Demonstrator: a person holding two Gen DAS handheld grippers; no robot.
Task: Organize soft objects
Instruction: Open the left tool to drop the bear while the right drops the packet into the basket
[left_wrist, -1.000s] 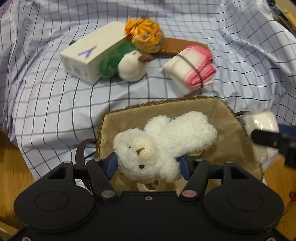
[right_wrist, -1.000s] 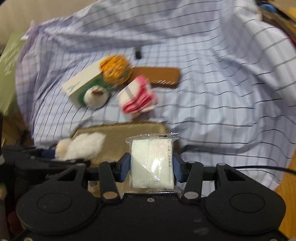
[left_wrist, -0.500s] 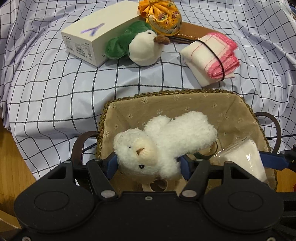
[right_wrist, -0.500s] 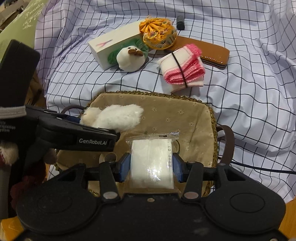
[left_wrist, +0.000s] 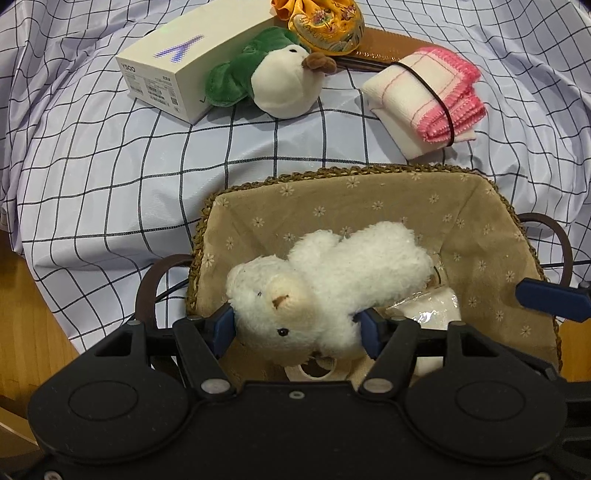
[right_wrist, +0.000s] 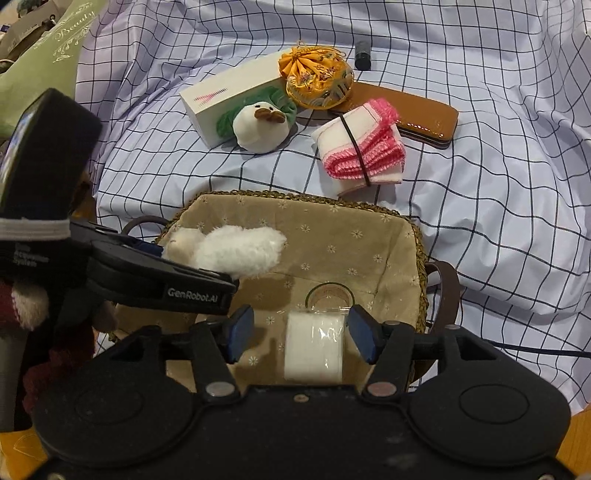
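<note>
The left gripper (left_wrist: 297, 326) is closed on the white plush bear (left_wrist: 325, 291), its blue pads pressing the toy's head and side; the bear's body sticks forward over the inside of the basket (left_wrist: 369, 192). From the right wrist view the same left gripper (right_wrist: 184, 273) reaches in over the basket's left edge with the bear (right_wrist: 229, 251) held above the lining.

The right gripper (right_wrist: 301, 332) is spread wide, with a clear gap between each blue pad and the wrapped white packet (right_wrist: 314, 347) that sits between them. The packet is touched by neither pad and appears to rest low in the basket (right_wrist: 413, 258), near its front edge; whether it has fully settled on the lining I cannot tell. In the left wrist view the packet (left_wrist: 432, 306) lies just beside the bear, toward the basket's right side.

Beyond the basket's far edge, on the checked cloth (left_wrist: 110, 147), lie a folded pink-edged towel (left_wrist: 424, 99) bound with a black band, a green and white plush duck (left_wrist: 273, 81) against a white box (left_wrist: 177, 70), an orange pouch (left_wrist: 325, 22), and a brown case (right_wrist: 417, 118) behind the towel.
</note>
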